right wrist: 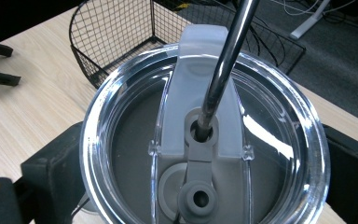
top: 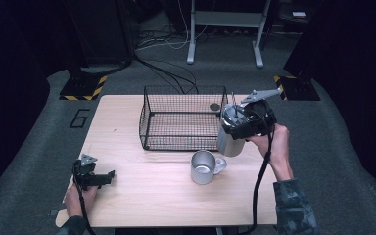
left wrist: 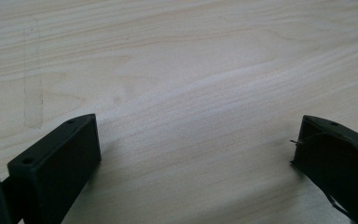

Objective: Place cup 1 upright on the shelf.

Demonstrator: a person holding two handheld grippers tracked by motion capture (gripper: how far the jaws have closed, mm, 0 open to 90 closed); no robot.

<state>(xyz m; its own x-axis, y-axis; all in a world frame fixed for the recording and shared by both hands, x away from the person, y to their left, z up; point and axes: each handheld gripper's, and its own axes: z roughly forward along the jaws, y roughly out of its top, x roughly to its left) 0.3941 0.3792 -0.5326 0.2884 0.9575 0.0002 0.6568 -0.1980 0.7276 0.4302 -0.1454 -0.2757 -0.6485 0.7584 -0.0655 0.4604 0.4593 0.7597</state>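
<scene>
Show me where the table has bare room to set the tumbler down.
Bare wood lies between the left gripper and the mug, and left of the wire basket. It is crowded around the tumbler, between mug and basket.

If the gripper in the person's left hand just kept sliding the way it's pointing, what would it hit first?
Probably nothing soon: the left gripper, jaws open, points right along the bare wooden table. The metal mug lies roughly that way, though whether it lines up is unclear.

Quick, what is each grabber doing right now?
Left gripper: open, holding nothing, above the table.
Right gripper: shut on the lidded tumbler with a metal straw.
</scene>
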